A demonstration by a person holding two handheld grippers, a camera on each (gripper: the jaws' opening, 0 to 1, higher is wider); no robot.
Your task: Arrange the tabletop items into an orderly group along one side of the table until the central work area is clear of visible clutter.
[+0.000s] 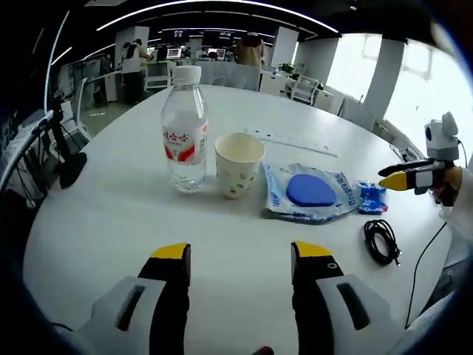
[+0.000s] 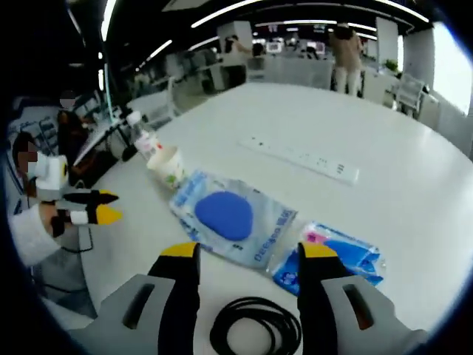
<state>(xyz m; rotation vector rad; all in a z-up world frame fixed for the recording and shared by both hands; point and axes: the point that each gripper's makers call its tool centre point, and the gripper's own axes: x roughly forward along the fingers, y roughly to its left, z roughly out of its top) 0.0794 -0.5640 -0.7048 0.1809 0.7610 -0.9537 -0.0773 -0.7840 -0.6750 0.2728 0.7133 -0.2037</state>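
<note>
Two grippers hover over the white desk [image 1: 111, 185], both empty. At lower centre of the left gripper view, the left gripper [image 1: 240, 255] stands wide open, touching nothing. Ahead at mid-frame stand a water bottle [image 1: 185, 129], a paper cup [image 1: 239, 163], a blue-pad packet [image 1: 309, 192] and a small blue pouch [image 1: 372, 197]. The right gripper [image 2: 250, 255] is equally spread, above a coiled black cable [image 2: 255, 325].
</note>
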